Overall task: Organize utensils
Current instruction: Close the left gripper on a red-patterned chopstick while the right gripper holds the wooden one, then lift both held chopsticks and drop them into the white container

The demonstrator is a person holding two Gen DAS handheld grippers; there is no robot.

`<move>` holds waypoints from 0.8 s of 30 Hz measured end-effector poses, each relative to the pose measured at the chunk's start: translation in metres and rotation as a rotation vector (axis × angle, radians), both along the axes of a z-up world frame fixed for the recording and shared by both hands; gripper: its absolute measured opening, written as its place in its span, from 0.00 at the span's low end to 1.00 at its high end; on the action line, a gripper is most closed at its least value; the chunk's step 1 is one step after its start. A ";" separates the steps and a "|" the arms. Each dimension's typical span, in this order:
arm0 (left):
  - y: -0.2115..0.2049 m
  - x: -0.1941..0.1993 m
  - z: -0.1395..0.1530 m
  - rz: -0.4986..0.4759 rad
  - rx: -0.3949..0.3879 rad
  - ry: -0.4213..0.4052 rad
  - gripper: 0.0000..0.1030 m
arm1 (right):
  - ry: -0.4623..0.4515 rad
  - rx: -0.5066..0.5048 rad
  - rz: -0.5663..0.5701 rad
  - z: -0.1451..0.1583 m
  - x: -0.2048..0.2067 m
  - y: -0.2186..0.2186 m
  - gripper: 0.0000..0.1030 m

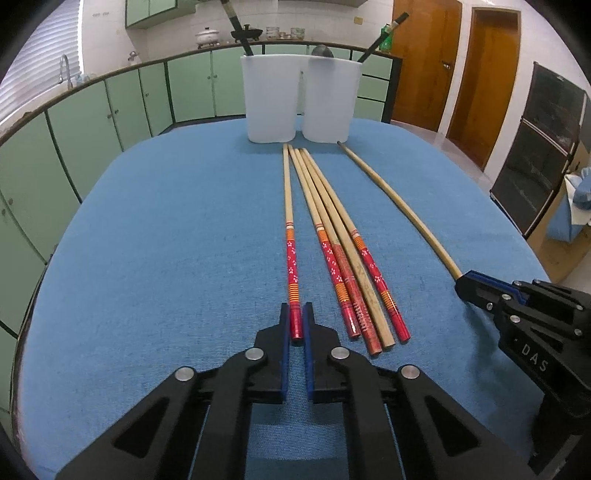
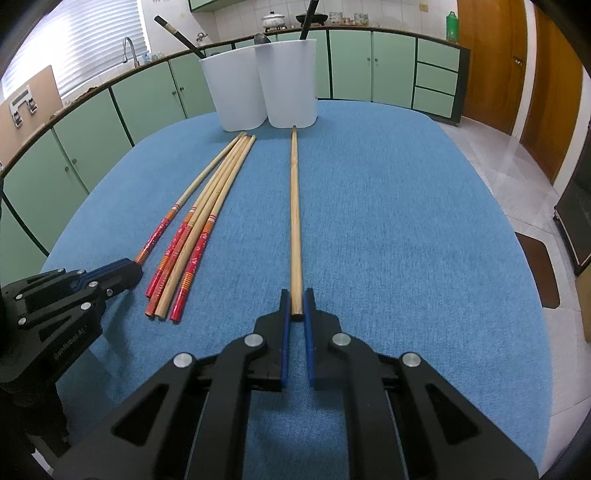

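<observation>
Now my left gripper clamps the red-handled chopstick on the blue cloth; my right gripper pinches the plain wooden chopstick; gripped at the very ends, either may droop or slip when lifted; both white plastic tubs hold dark-handled utensils.
</observation>
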State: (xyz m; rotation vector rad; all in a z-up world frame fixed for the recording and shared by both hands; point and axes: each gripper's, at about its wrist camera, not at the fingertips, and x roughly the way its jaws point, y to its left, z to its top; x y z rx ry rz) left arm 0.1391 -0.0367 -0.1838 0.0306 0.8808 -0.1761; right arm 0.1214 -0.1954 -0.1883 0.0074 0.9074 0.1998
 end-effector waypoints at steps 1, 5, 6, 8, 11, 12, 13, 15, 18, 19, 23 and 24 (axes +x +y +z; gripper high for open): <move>0.001 -0.001 0.001 0.004 -0.004 -0.003 0.06 | 0.000 0.005 0.000 0.000 0.000 -0.001 0.06; 0.004 -0.006 0.009 0.009 -0.003 -0.029 0.06 | -0.016 0.030 -0.006 0.004 -0.003 -0.005 0.06; 0.005 -0.008 0.013 0.010 0.001 -0.042 0.06 | -0.021 0.030 -0.005 0.006 -0.005 -0.006 0.06; 0.007 -0.012 0.020 0.013 -0.001 -0.061 0.06 | -0.042 0.027 0.001 0.013 -0.008 -0.005 0.06; 0.010 -0.017 0.035 0.018 -0.011 -0.095 0.06 | -0.075 0.031 0.007 0.026 -0.011 -0.006 0.06; 0.012 -0.018 0.040 0.019 -0.014 -0.108 0.06 | -0.084 0.033 0.006 0.030 -0.012 -0.006 0.06; 0.012 -0.020 0.047 0.020 -0.019 -0.124 0.06 | -0.095 0.038 0.006 0.036 -0.013 -0.007 0.06; 0.014 -0.024 0.062 0.020 -0.026 -0.160 0.06 | -0.116 0.048 0.005 0.046 -0.014 -0.009 0.06; 0.015 -0.025 0.081 0.017 -0.036 -0.207 0.06 | -0.156 0.059 0.007 0.065 -0.014 -0.011 0.06; 0.015 -0.025 0.089 0.014 -0.039 -0.228 0.06 | -0.175 0.063 0.010 0.074 -0.014 -0.012 0.06; 0.016 -0.020 0.120 0.000 -0.049 -0.302 0.06 | -0.240 0.078 0.032 0.108 -0.010 -0.013 0.06; 0.016 -0.017 0.129 -0.005 -0.051 -0.321 0.06 | -0.249 0.087 0.037 0.115 -0.008 -0.014 0.06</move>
